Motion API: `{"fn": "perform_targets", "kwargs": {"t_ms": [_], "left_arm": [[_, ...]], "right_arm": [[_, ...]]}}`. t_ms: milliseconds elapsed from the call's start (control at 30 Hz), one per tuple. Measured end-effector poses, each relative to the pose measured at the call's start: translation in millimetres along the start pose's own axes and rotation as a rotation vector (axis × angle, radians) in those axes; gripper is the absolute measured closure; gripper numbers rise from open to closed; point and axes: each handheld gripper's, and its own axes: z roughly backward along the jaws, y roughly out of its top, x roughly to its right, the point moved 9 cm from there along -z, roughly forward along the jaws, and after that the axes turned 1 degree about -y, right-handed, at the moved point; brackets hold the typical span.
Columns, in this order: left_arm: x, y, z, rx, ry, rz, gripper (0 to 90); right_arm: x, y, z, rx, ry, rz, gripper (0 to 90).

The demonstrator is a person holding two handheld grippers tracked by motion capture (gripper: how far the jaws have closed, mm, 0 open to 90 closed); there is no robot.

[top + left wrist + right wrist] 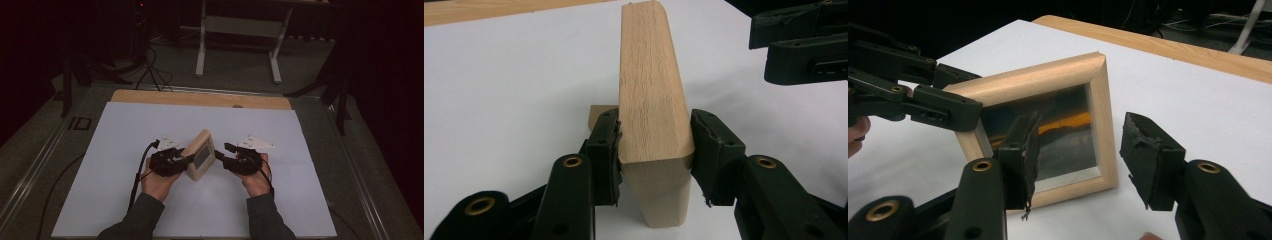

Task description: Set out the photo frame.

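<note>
This looks like a lab or recording studio set up for capturing handwork, not a home. A wooden table (200, 98) stands on a grey carpeted floor (235, 70), most of its top covered by a plain white sheet (125, 165) (a neutral backdrop). Dark surroundings close in on the sides. Black cables (150, 70) trail across the floor to a stand at the back, and the white metal legs of a workbench (240, 35) show beyond. Metal rails (45, 150) run along both sides of the table
</note>
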Motion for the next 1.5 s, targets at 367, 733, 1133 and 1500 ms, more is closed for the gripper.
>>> {"fn": "perform_targets", "kwargs": {"t_ms": [367,733,1133,1500], "left_arm": [[-9.1,-2.1,7.6,0.010,0.022,-0.031,58.3],[-10.6,-3.3,11.0,0.015,0.034,-0.068,58.4],[-8.3,-5.8,13.6,0.022,0.029,-0.103,58.5],[-5.5,-7.2,14.5,0.027,0.025,-0.125,58.6]], "right_arm": [[0.2,0.2,-0.2,0.000,-0.002,0.000,49.0],[-3.4,4.1,-0.2,0.004,-0.001,0.009,49.7],[-1.1,21.6,-3.7,0.006,-0.022,0.038,56.4],[8.0,32.9,-21.8,-0.014,-0.060,0.057,74.3]]}}
